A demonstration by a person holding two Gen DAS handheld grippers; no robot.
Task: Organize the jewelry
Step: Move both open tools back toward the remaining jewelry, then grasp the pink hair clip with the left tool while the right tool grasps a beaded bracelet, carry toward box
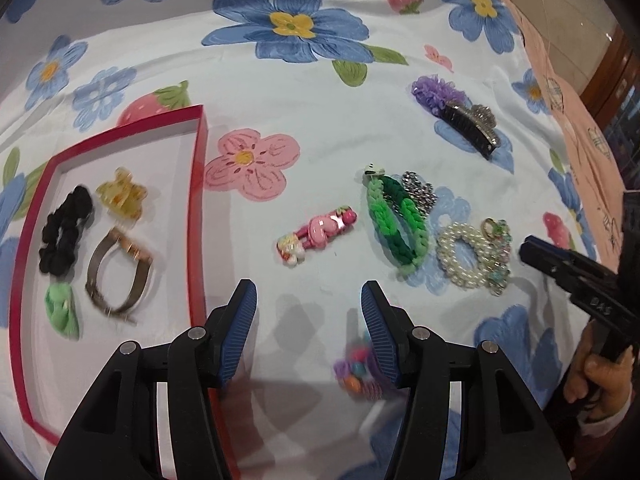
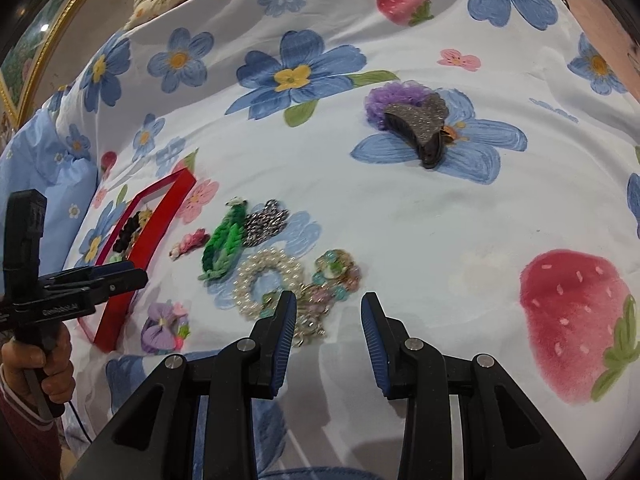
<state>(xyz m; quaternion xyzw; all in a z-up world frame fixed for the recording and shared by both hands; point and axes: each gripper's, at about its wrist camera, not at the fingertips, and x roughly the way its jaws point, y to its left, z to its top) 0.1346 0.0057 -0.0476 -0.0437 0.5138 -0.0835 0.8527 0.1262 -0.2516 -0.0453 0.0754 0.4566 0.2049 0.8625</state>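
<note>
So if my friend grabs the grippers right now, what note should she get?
Left gripper: open, empty, over the cloth beside the red box.
Right gripper: open, empty, by the beaded charm chain.
Done: black scrunchie, yellow claw clip, watch and a green piece are in the box.
Left: pink clip, green braided band, pearl scrunchie, purple flower clip, glitter claw clip.

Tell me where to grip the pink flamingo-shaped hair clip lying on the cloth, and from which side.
Grip the pink flamingo-shaped hair clip across its narrow middle, coming from above. It lies flat and apart from the green braided bracelet, so fingers probably fit along both long sides.
</note>
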